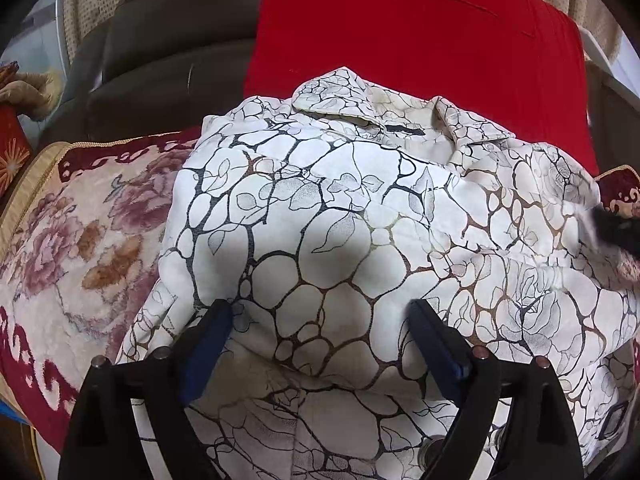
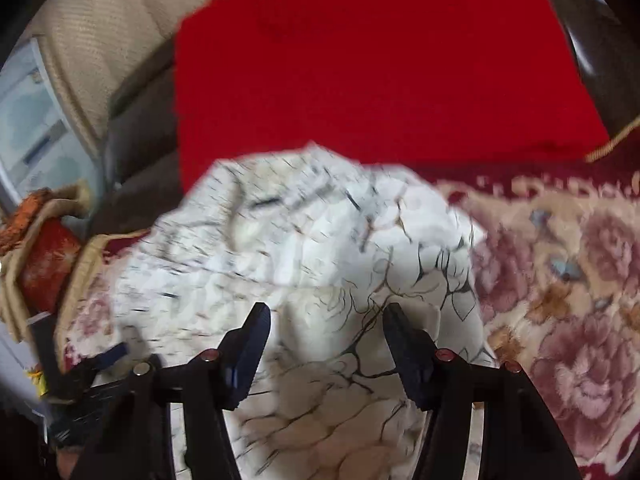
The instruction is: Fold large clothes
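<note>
A white shirt point(image 1: 340, 216) with a black and brown cracked-line print lies folded on a floral cushion, collar at the far side. My left gripper point(image 1: 322, 312) is open just above the shirt's near part, holding nothing. In the right wrist view the same shirt point(image 2: 300, 248) is blurred by motion. My right gripper point(image 2: 326, 314) is open over the shirt's right part, holding nothing. The right gripper's black tip shows at the right edge of the left wrist view point(image 1: 616, 228), and the left gripper shows at the lower left of the right wrist view point(image 2: 92, 380).
A red garment point(image 1: 420, 32) lies spread behind the shirt, over a dark brown sofa back point(image 1: 168, 52). The floral red-bordered cushion point(image 1: 80, 240) extends to both sides of the shirt point(image 2: 560, 280). A red and gold cushion point(image 2: 44, 256) sits at the left.
</note>
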